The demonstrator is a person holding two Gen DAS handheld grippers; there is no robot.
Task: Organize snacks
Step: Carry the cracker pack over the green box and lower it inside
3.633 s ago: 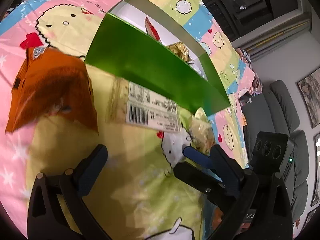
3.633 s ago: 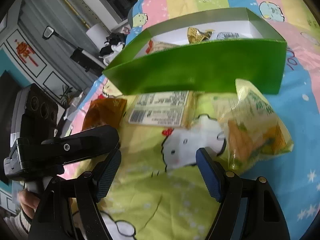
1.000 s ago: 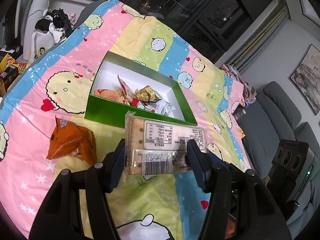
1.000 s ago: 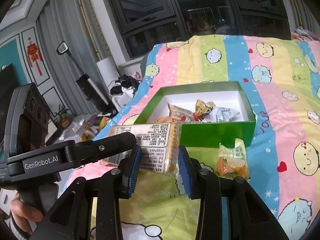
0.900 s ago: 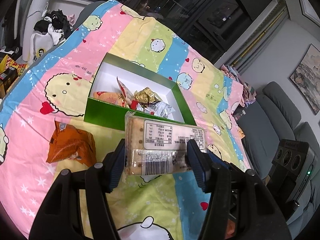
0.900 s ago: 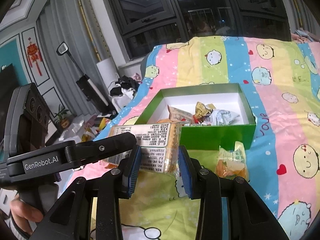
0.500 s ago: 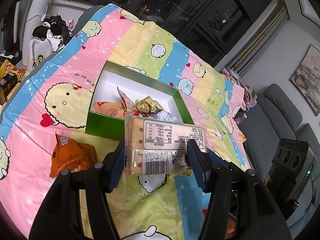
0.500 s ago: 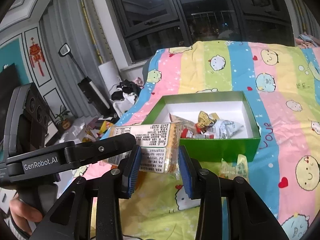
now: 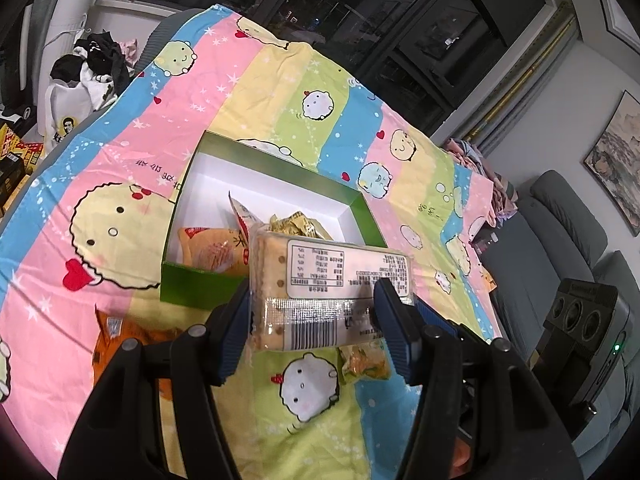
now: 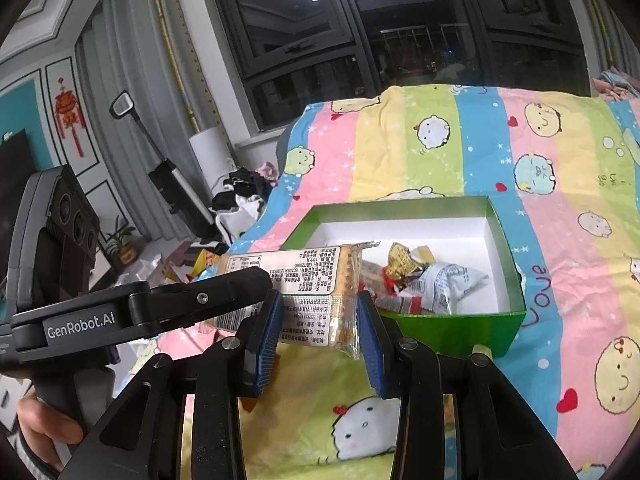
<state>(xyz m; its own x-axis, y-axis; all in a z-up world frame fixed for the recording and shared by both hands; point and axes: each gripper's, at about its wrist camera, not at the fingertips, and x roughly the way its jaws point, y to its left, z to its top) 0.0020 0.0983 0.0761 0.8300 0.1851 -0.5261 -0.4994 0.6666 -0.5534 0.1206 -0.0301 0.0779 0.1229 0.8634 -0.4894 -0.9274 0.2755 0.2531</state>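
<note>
While both grippers grip the same cracker pack, it hangs in the air above the near edge of the cartoon-print blanket, just in front of the green box. Farthest left in the left wrist view, an orange snack bag lies on the blanket beside the box's near left corner, partly hidden behind the left gripper. That gripper is clamped on the pack's long ends, its blue pads pressing the left and right sides, label and barcode facing the camera. Behind the pack the box stands open, white inside, with an orange-and-white packet against its near wall and gold-wrapped sweets towards the middle. Below the pack's right end, a yellow-green snack bag lies on the blanket in front of the box.

From the right wrist view, the left gripper's black handle crosses in from the left edge and meets the pack. The right gripper is closed on the pack's near right end, one pad on each face. To the right, the box holds a gold wrapper and a silver packet heaped near its front wall; the far half of its floor shows bare white.
</note>
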